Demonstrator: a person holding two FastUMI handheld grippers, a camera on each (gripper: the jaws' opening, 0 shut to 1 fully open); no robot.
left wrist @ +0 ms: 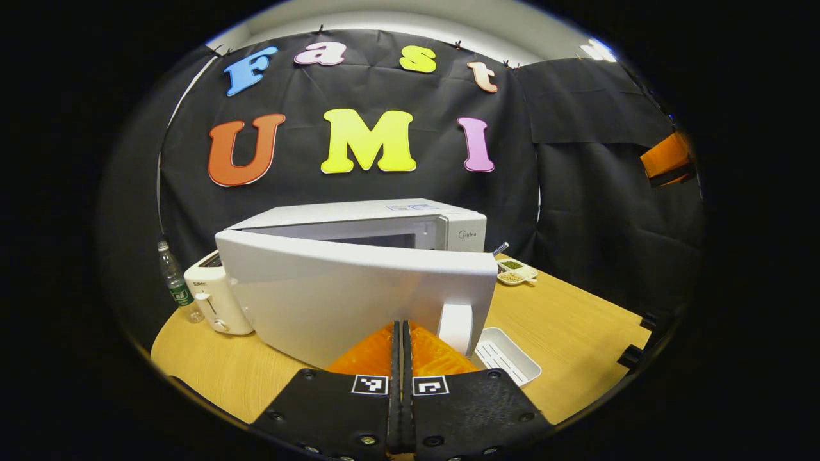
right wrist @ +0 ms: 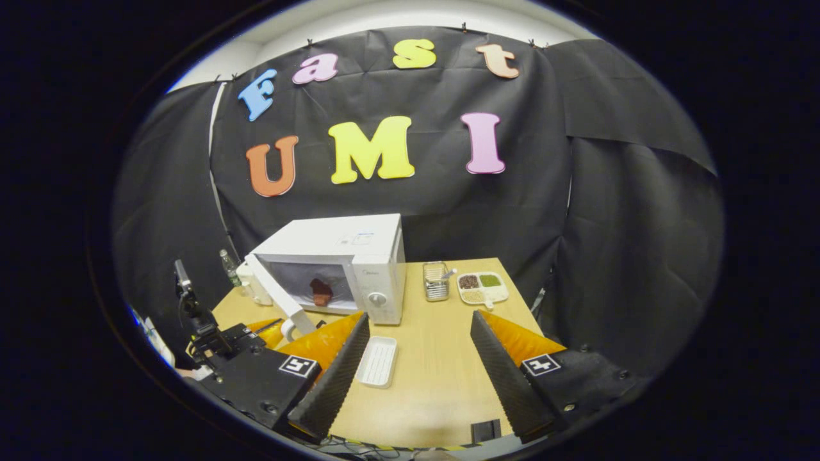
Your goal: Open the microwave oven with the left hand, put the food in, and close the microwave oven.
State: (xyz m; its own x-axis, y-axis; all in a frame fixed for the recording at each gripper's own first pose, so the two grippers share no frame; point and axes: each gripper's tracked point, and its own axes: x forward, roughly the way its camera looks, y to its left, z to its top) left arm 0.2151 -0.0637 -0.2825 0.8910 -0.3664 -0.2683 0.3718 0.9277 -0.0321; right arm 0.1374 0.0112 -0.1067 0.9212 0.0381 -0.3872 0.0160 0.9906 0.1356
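Closed tight at the bottom middle, the left gripper (left wrist: 402,333) touches the microwave door (left wrist: 346,294), while the right gripper (right wrist: 416,346) gapes wide, holding nothing.

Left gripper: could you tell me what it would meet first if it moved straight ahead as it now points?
Most likely the open microwave door: the shut left gripper points at its outer face, close in front.

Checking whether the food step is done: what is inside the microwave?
In the right gripper view, a brown food item sits inside the microwave. The half-open door covers the cavity's left part.
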